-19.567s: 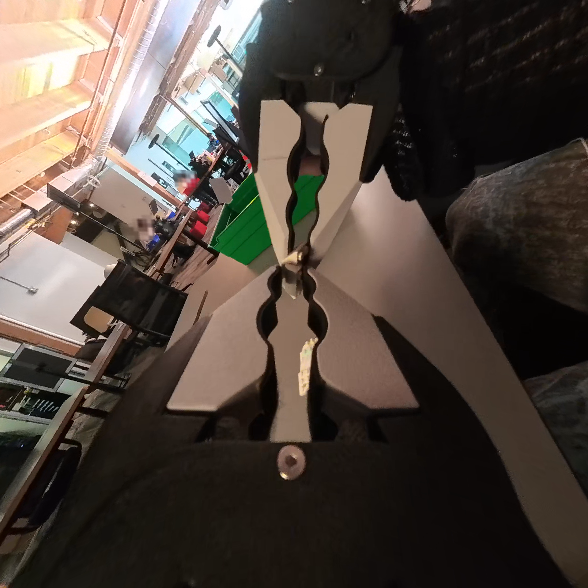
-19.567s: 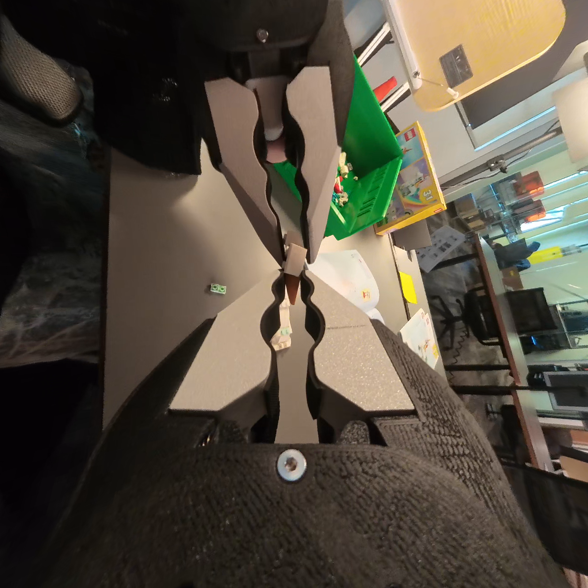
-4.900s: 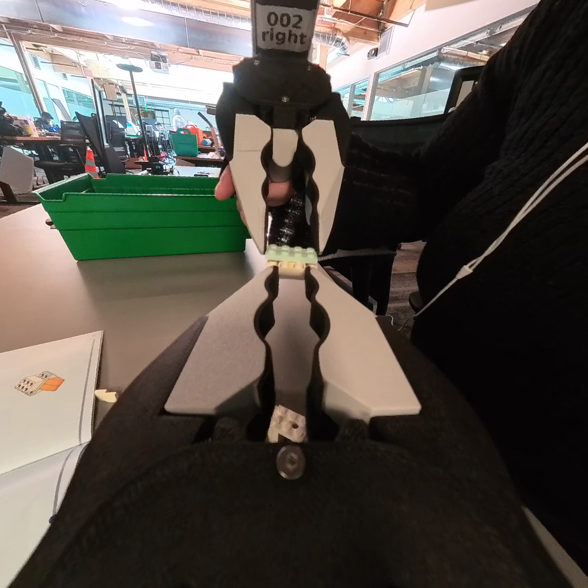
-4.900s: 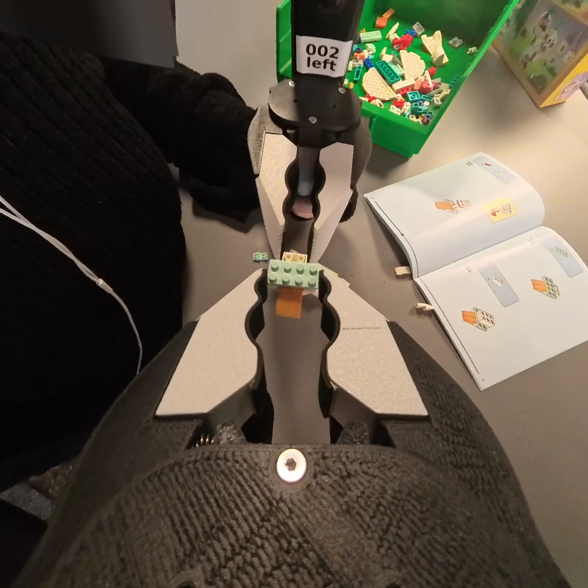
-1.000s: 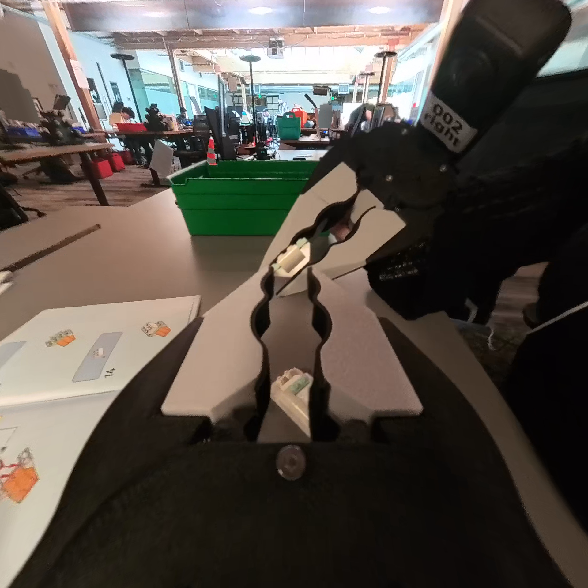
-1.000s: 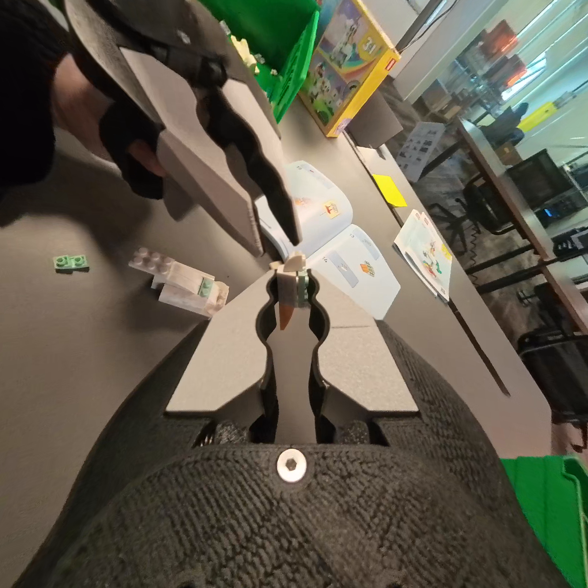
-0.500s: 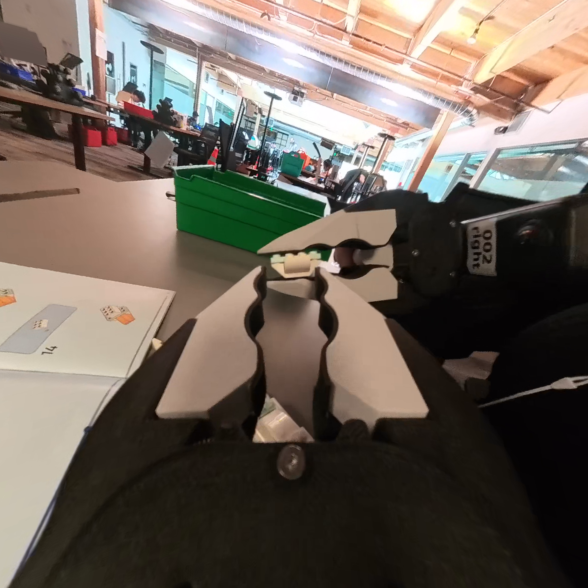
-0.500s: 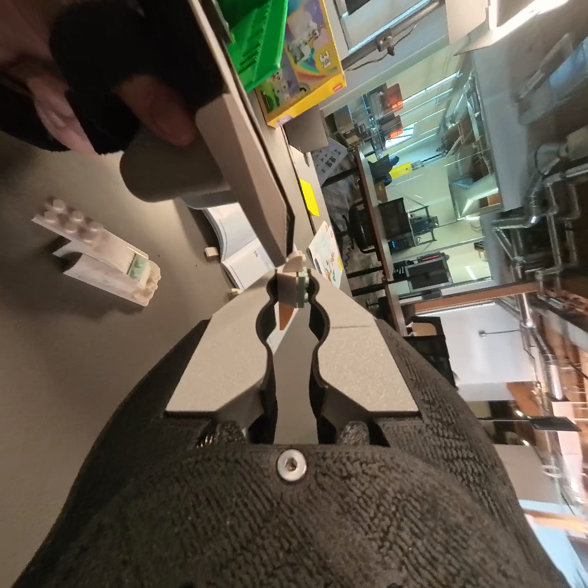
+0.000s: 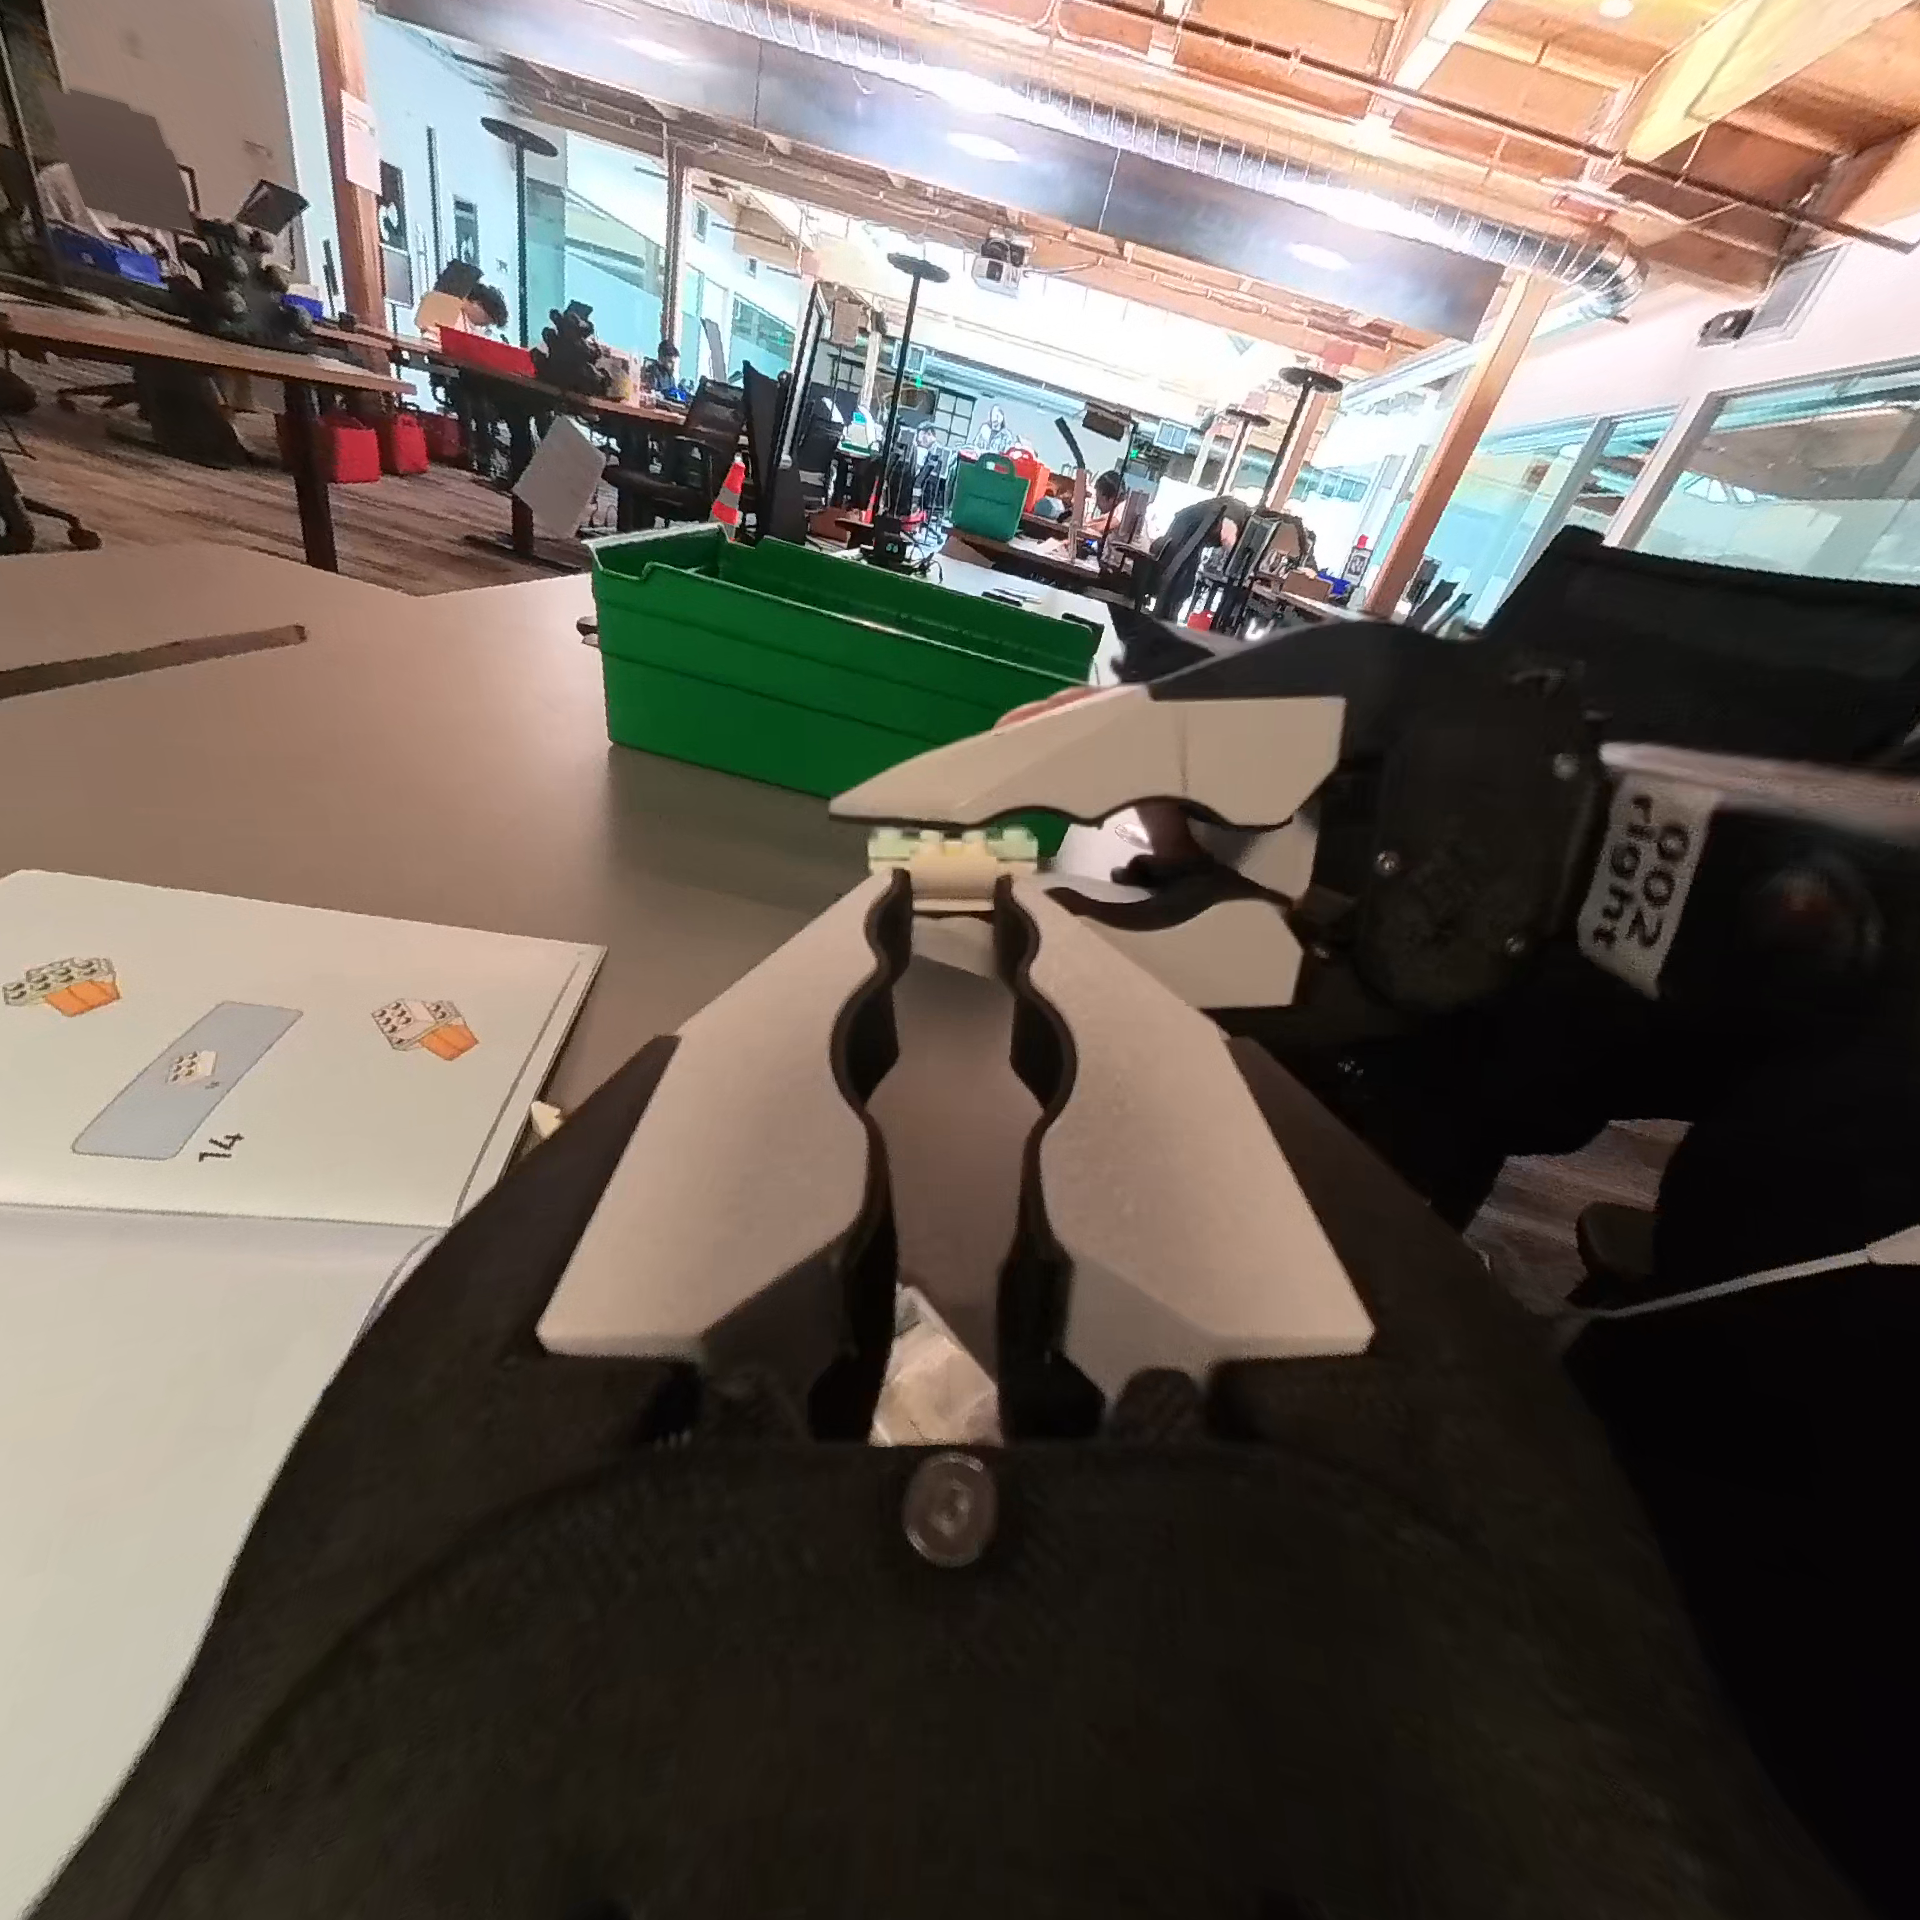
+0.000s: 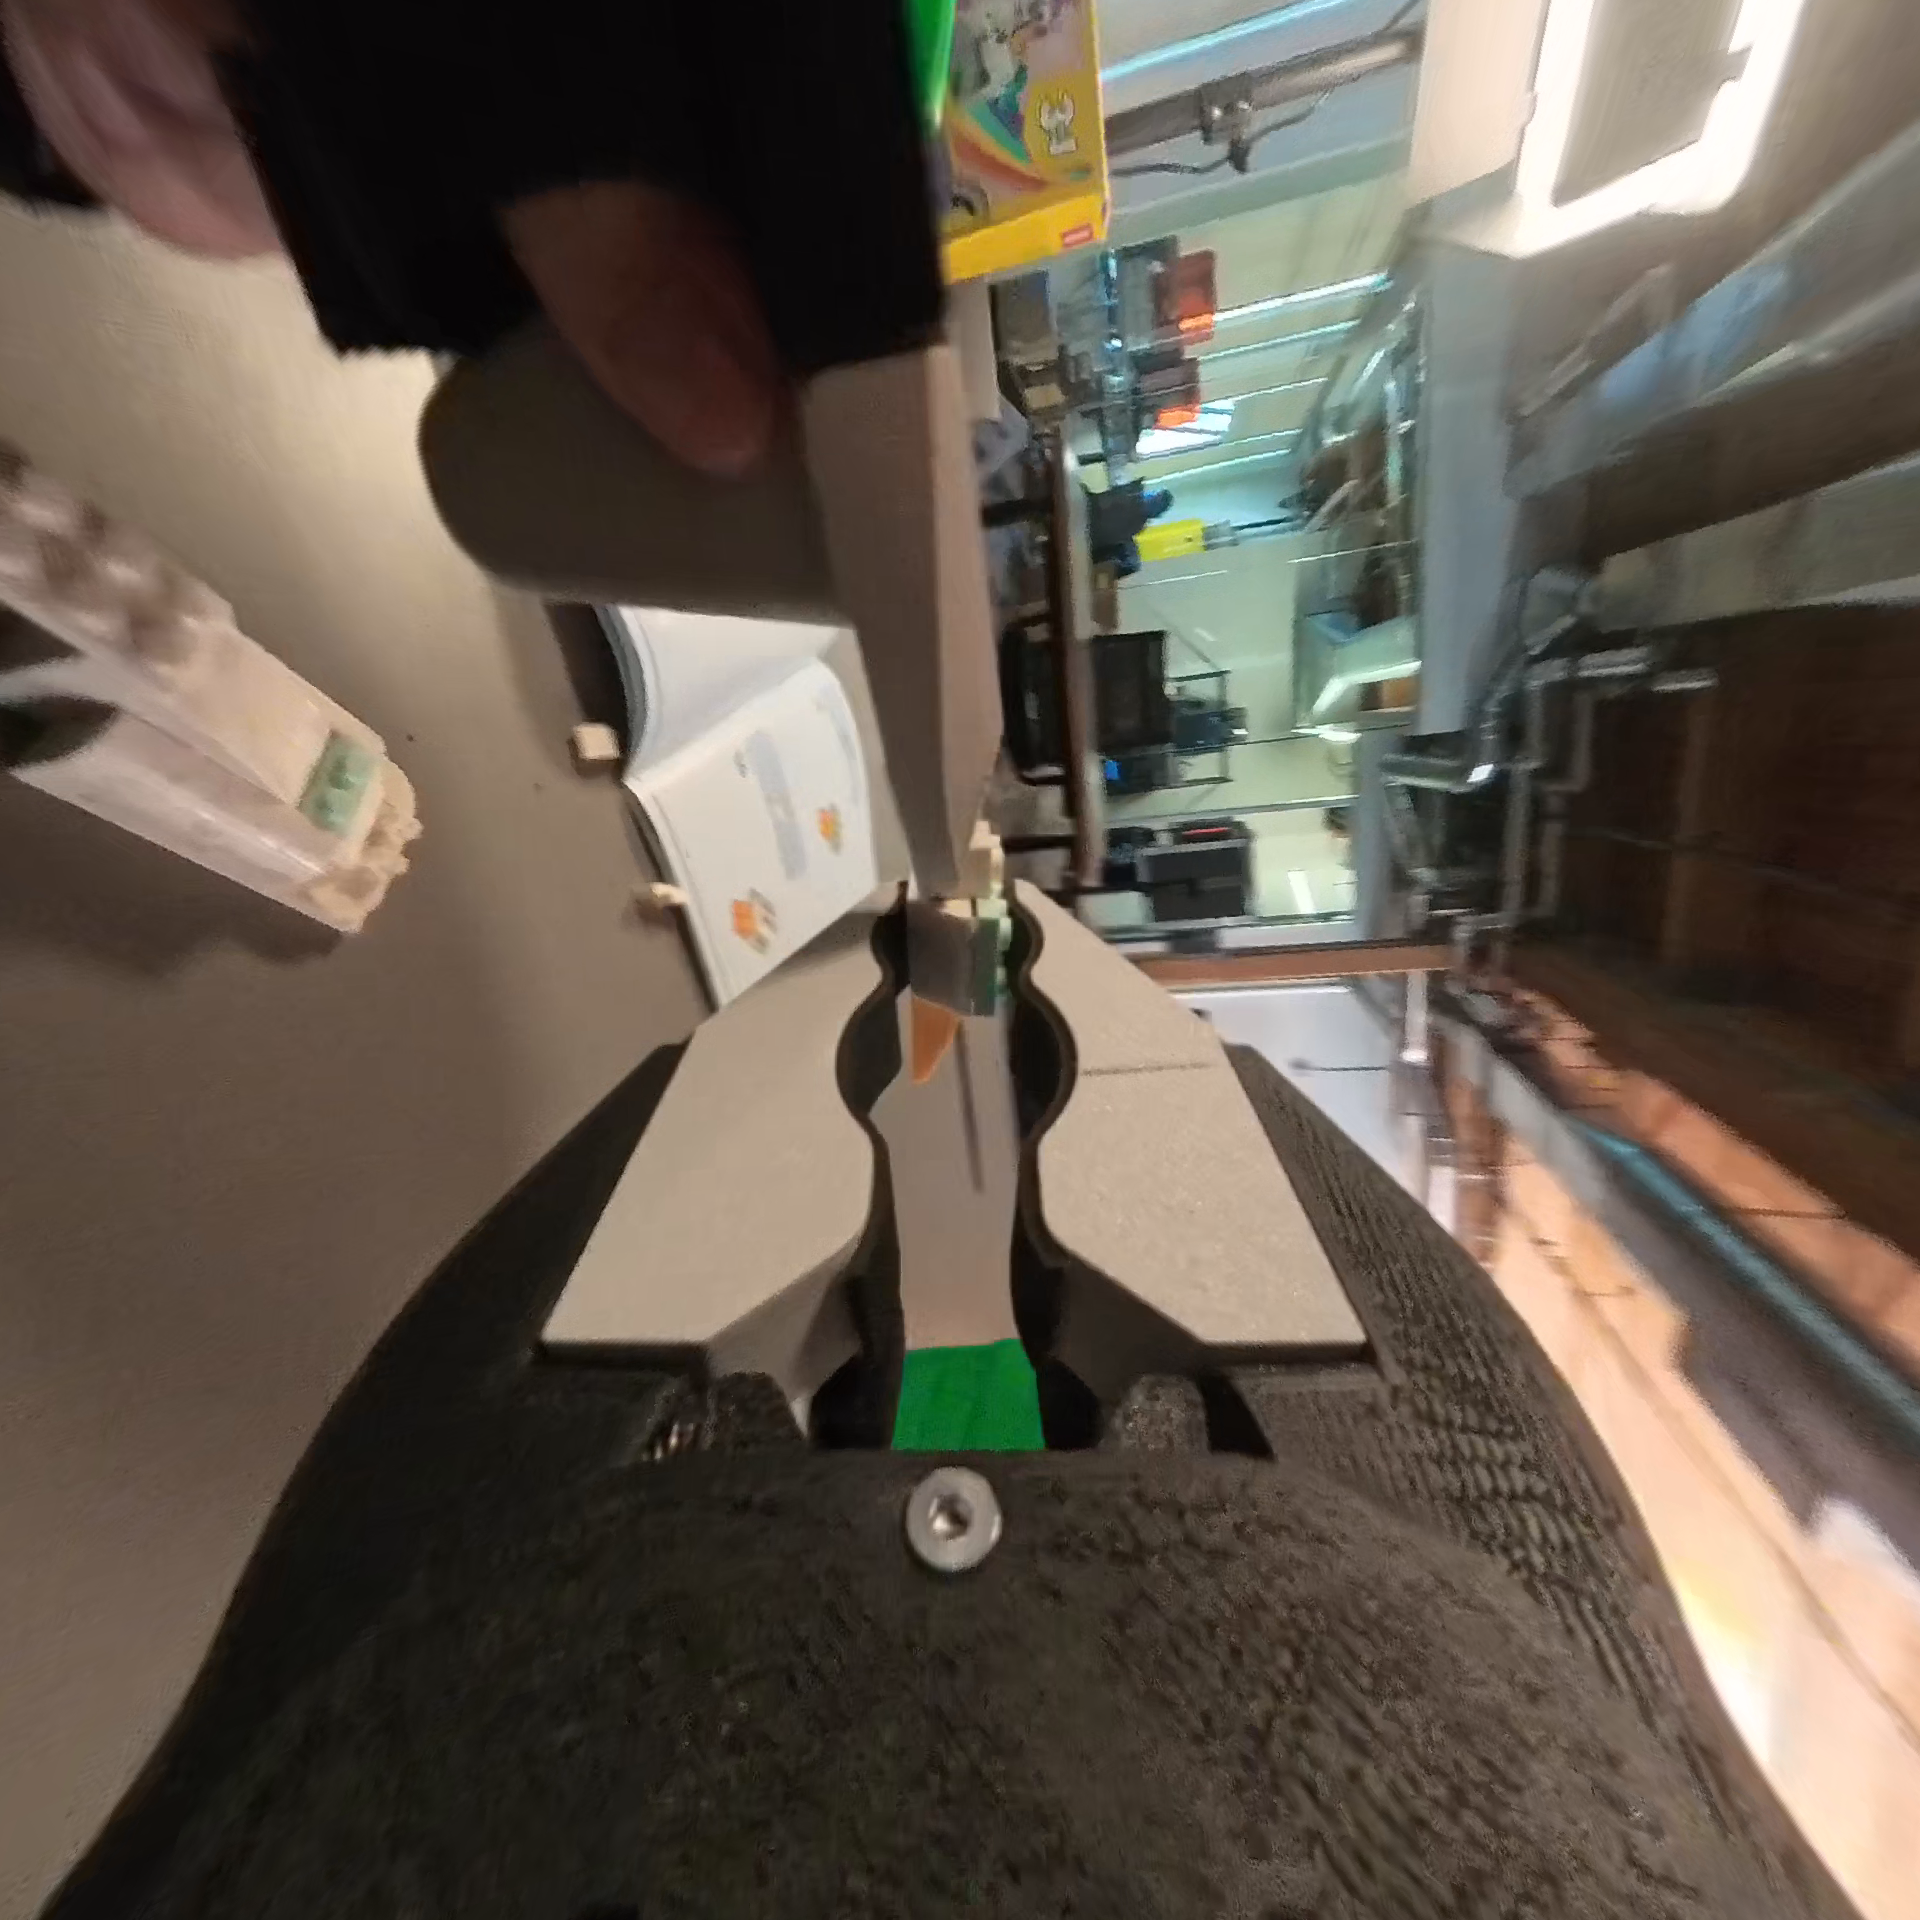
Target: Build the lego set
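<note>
At centre frame, the right gripper (image 10: 954, 914) has its jaws clamped on a small brick stack (image 10: 961, 961). The left gripper (image 9: 948, 881), jaws narrowed, pinches the same stack's cream piece. Seating appears underway; next comes a firm, square press. A white sub-assembly (image 10: 208, 748) lies on the counter (image 10: 208, 1091), left.

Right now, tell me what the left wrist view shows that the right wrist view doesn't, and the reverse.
Only the left wrist view shows the green bin's outside wall, behind the meeting grippers.

Only the right wrist view shows the white brick assembly lying on the table, the yellow set box, and two loose cream pieces beside the booklet.

Both show the open instruction booklet and the small brick stack pinched between the left gripper and right gripper.
</note>
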Tool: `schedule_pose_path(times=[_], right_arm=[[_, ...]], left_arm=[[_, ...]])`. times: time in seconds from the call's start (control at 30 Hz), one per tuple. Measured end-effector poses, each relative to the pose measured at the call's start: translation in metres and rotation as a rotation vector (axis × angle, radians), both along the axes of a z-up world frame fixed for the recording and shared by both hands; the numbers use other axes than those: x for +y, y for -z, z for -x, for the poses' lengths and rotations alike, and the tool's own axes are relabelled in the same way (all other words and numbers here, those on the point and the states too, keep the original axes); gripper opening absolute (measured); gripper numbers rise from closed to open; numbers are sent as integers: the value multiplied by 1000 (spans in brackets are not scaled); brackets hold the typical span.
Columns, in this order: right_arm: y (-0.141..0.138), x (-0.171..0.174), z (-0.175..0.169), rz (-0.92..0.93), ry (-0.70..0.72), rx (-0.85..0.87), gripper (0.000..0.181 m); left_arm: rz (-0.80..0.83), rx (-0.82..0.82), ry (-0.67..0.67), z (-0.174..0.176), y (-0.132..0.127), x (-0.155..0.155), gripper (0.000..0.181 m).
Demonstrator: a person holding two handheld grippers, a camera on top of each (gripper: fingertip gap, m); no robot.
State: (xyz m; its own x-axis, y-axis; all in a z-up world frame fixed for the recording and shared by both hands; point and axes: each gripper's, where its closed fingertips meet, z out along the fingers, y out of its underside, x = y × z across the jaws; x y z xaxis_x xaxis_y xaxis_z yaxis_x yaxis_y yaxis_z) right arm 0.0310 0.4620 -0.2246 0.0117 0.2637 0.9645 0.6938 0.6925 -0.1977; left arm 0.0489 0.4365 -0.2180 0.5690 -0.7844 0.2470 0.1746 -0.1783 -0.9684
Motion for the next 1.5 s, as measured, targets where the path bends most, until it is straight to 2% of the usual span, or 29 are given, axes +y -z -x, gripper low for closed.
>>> schedule_pose_path(times=[0.17, 0.67, 0.97, 1.07, 1.2, 1.4, 1.5], right_arm=[[-2, 1, 0, -202, 24, -76, 14], [3, 3, 6, -290, 8, -102, 15], [13, 4, 4, -126, -30, -96, 14], [19, 5, 6, 16, -34, -55, 14], [17, 2, 6, 156, -53, 18, 37], [13, -1, 1, 62, -93, -11, 16], [15, -3, 0, 18, -99, -34, 13]], left_arm=[[-1, 26, -13, 0, 3, 0, 14], [-20, 91, -46, 3, 8, 4, 14], [-1, 117, -42, 0, 16, 5, 14], [35, 95, -35, 2, 19, 7, 15], [97, 35, -38, 8, 21, 13, 15], [168, -48, -15, 11, 20, 15, 15], [170, -49, -1, 11, 21, 14, 15]])
